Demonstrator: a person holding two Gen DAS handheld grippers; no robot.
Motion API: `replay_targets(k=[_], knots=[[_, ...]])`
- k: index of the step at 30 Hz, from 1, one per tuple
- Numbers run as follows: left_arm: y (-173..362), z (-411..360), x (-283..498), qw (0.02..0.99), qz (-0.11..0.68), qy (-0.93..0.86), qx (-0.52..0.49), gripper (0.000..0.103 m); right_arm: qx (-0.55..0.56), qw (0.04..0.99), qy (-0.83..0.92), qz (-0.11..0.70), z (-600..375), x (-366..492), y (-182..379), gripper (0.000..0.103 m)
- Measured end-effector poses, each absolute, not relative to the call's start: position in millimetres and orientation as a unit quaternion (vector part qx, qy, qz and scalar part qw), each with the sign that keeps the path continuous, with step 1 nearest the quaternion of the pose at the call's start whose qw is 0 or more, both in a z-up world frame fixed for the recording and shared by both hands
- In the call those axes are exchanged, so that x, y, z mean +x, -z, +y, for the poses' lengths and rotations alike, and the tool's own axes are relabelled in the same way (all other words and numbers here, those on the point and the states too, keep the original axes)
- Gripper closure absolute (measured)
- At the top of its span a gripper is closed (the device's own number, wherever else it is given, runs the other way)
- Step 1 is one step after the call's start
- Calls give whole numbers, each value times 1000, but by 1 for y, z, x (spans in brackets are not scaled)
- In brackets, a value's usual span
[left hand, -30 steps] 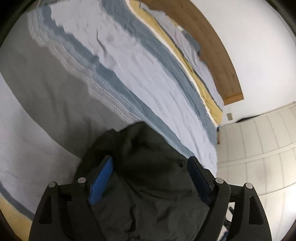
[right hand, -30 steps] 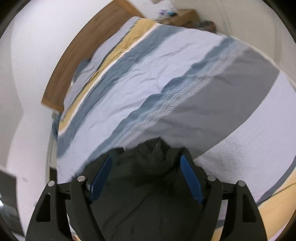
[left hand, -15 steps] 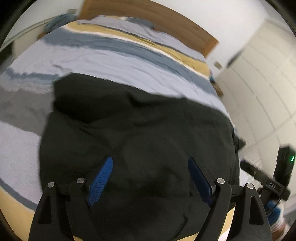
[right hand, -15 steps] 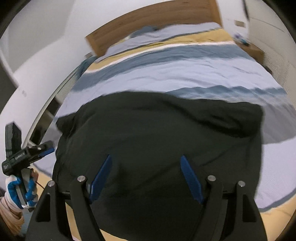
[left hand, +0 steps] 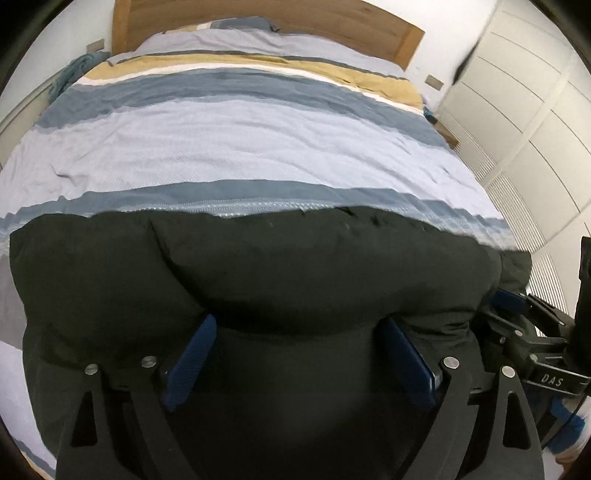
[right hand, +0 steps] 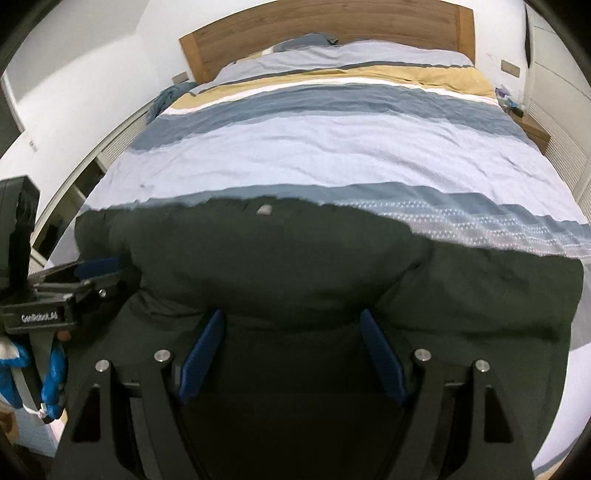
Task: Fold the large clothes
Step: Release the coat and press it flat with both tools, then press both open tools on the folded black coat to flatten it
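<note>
Striped bedding [left hand: 258,147] in blue, grey, white and mustard covers the whole bed, with a wooden headboard [left hand: 332,22] at the far end. Across the near end lies the dark puffy garment [left hand: 295,280], a big padded piece, black-green, spread wide from side to side.

Step in hand, as I judge it: laying the garment out flat on the bed before any fold, or just after a first fold; which one cannot be told from here.

Left gripper [left hand: 299,354]: tongs spread wide and opening further, a bulge of garment swelling between the blue pads; cloth between them, yet no pinch that I can make out. Right gripper [right hand: 291,350]: tongs also spread, cloth humped between them, pads seemingly not pressing.

Both grippers sit side by side over the near edge, each showing in the other's view.

Next move probably calls for letting the fabric settle, pulling clear, then taking hold of an edge or corner to fold it across. Padding is thick; expect it to spring back.

Small pale tag or patch [right hand: 264,209] near the far edge.
</note>
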State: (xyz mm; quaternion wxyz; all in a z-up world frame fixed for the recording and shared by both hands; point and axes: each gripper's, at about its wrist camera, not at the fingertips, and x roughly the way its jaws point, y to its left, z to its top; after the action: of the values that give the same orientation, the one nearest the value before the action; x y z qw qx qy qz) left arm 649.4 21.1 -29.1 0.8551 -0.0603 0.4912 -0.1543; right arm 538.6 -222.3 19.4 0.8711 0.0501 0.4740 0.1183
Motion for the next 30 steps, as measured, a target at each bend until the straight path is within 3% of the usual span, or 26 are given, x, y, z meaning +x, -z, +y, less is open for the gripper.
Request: replay_targets(k=[16, 25, 30], knots=[[64, 30, 697, 847, 506, 110, -119, 2, 107, 867, -98, 477, -249, 607, 20, 27], [25, 48, 639, 874, 457, 127, -107, 2, 85, 893, -114, 428, -250, 543, -31, 27], [29, 44, 600, 877, 453, 143, -75, 2, 93, 890, -125, 428, -243, 499, -30, 27]])
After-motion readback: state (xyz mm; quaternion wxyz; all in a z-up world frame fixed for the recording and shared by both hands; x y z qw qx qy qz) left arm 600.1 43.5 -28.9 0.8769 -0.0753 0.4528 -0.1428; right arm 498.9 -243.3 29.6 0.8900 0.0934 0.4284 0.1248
